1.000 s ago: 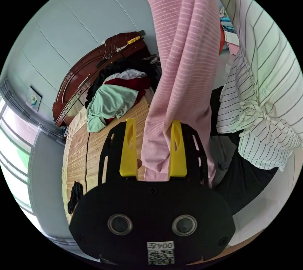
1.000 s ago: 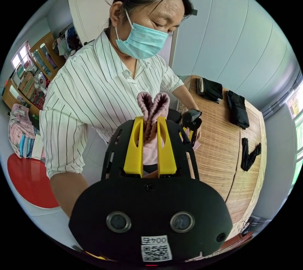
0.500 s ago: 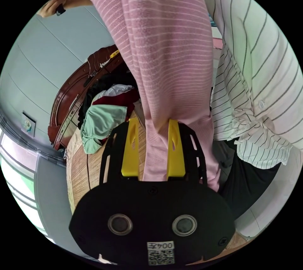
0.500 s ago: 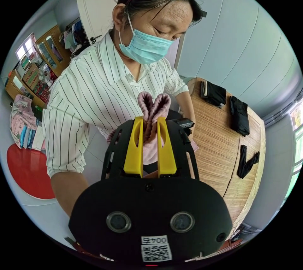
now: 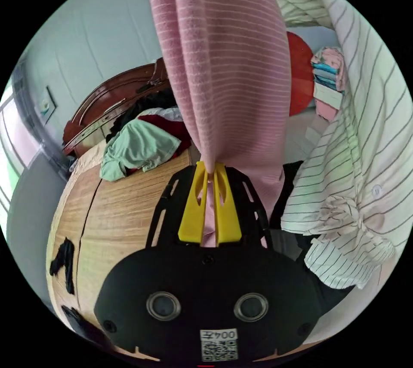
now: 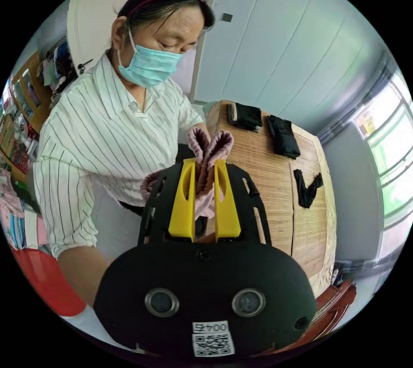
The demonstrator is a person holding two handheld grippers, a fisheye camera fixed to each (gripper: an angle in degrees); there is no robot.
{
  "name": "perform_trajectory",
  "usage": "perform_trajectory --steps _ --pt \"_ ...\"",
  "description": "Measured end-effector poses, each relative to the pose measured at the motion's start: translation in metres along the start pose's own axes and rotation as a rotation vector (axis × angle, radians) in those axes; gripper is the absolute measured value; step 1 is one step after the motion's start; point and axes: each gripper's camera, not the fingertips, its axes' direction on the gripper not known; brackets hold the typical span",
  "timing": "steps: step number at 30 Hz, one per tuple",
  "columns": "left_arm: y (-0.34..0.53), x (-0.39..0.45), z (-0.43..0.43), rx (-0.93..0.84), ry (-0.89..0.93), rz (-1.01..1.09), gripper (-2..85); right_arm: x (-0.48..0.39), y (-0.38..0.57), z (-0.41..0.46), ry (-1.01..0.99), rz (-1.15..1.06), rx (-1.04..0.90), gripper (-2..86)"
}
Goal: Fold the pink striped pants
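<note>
Left gripper (image 5: 209,170): yellow jaws pinched tight on the pants (image 5: 223,62).
Right gripper (image 6: 204,166): jaws clamp a bunched double fold of the pants.
Pants: hang in the air beside the person's striped shirt (image 6: 99,127), above the bamboo mat (image 5: 124,209).
Mat: clothes pile (image 5: 142,140) at its far end.

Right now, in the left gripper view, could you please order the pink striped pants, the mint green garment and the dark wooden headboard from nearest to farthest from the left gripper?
1. pink striped pants: pinched between the jaws of the left gripper.
2. mint green garment: on the clothes pile, left of the gripper on the bamboo mat.
3. dark wooden headboard: behind the pile, against the wall.
</note>
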Motion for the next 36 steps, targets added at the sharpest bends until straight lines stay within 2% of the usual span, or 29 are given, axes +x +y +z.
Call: perform_trajectory --steps 4,8,10,11,13,17,20,22,25,29,32,36 --pt "0.036 -0.060 -0.064 0.041 -0.248 -0.429 1.4 0.011 0.031 -0.022 0.242 0.214 0.096 6.5" --pt "0.059 -0.084 -0.137 0.127 -0.518 -0.699 0.8 0.016 0.047 -0.027 0.441 0.350 0.213 6.4" --pt "0.069 -0.083 -0.188 0.202 -0.734 -0.808 0.6 0.017 0.047 -0.021 0.478 0.369 0.270 6.4" --pt "0.071 -0.081 -0.201 0.218 -0.786 -0.827 0.6 0.017 0.046 -0.018 0.489 0.373 0.318 6.4" --pt "0.075 -0.066 -0.251 0.275 -1.006 -0.853 0.5 0.019 0.045 -0.013 0.479 0.381 0.421 6.3" --pt "0.069 -0.035 -0.327 0.300 -1.287 -0.817 0.5 0.032 0.044 -0.001 0.368 0.417 0.703 6.0" --pt "0.053 -0.011 -0.387 0.247 -1.463 -0.761 0.5 0.047 0.039 0.015 0.246 0.440 0.882 6.1" --pt "0.034 0.000 -0.425 0.151 -1.573 -0.705 0.5 0.059 0.035 0.027 0.163 0.461 0.963 6.3" --pt "0.007 -0.002 -0.450 -0.030 -1.651 -0.629 0.5 0.079 0.031 0.051 0.017 0.543 1.059 6.3" --pt "-0.009 -0.040 -0.430 -0.272 -1.609 -0.581 0.7 0.099 0.050 0.091 -0.121 0.709 1.080 6.3" --pt "0.002 -0.096 -0.359 -0.433 -1.483 -0.550 0.7 0.108 0.093 0.118 -0.126 0.852 1.028 6.5" --pt "0.045 -0.182 -0.178 -0.677 -1.294 -0.432 1.0 0.128 0.188 0.166 -0.068 1.101 0.874 6.7"
